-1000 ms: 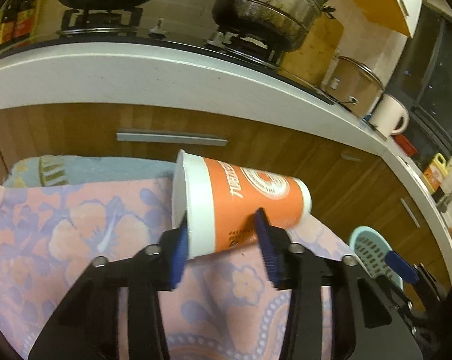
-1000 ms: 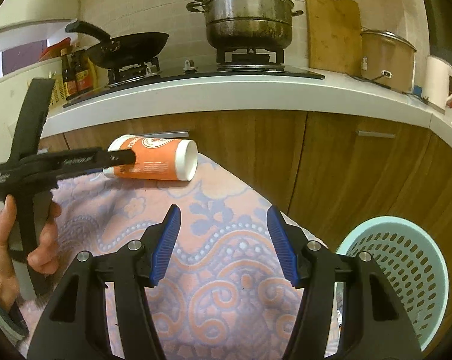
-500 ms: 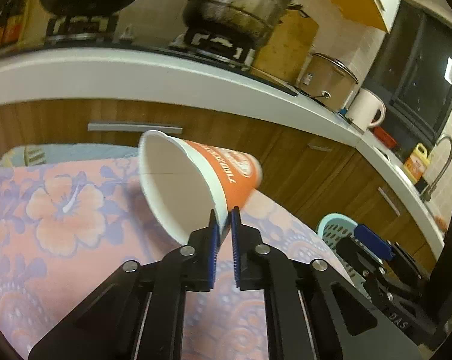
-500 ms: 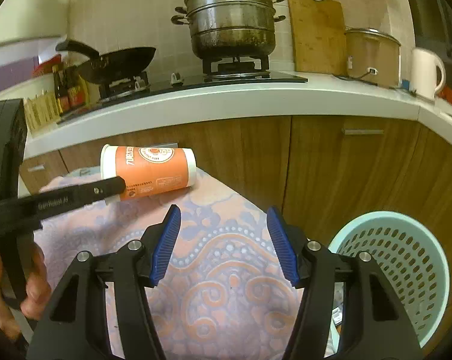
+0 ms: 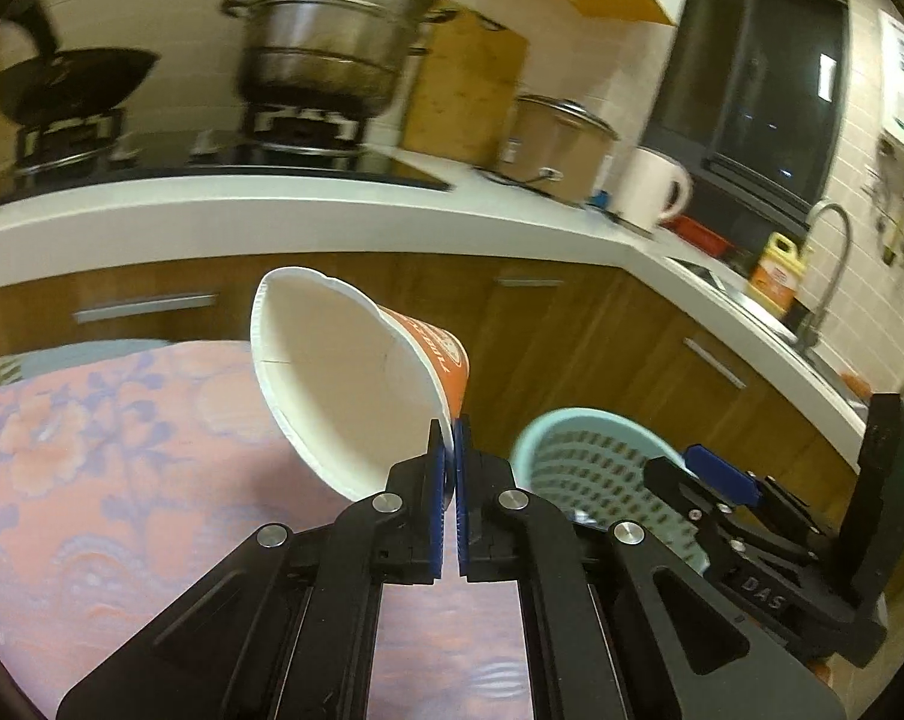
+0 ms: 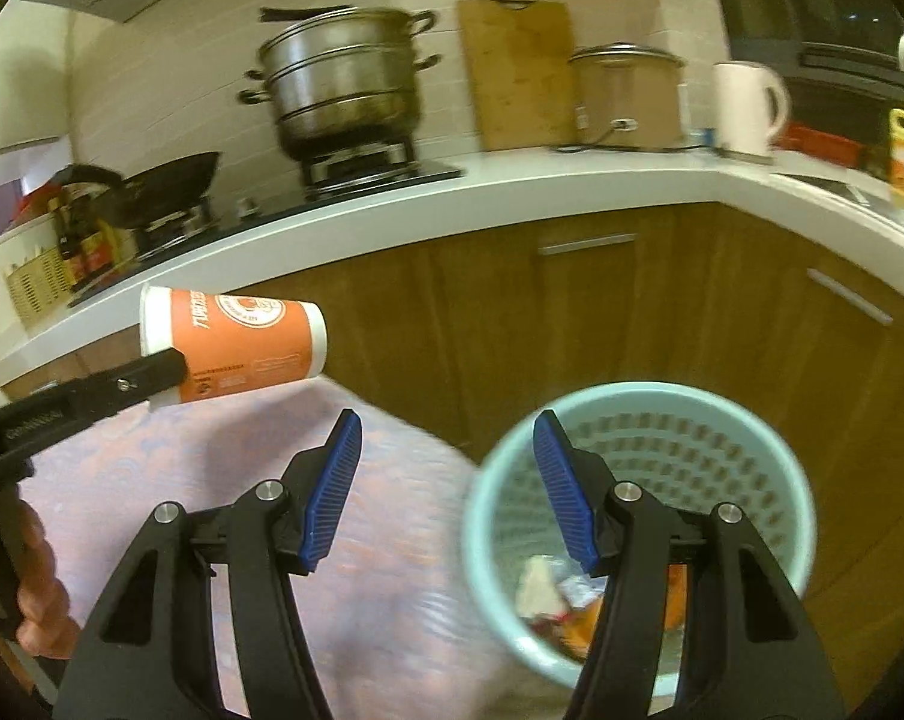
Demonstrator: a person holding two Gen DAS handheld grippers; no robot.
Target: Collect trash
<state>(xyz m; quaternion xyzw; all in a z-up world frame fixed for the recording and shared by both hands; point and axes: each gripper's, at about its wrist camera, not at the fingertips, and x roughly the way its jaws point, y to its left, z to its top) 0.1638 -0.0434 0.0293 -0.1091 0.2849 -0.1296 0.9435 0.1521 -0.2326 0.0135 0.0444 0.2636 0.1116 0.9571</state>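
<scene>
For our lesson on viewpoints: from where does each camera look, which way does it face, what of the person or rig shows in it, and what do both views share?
Left wrist: sits on the left claw, faces the counter; its shut pads pinch the rim of the cup; the right claw shows.
Right wrist: sits on the right claw, open and empty, above the bin; a hand holds the left claw.
Shared: cup, bin, pot, kettle, cloth.
</scene>
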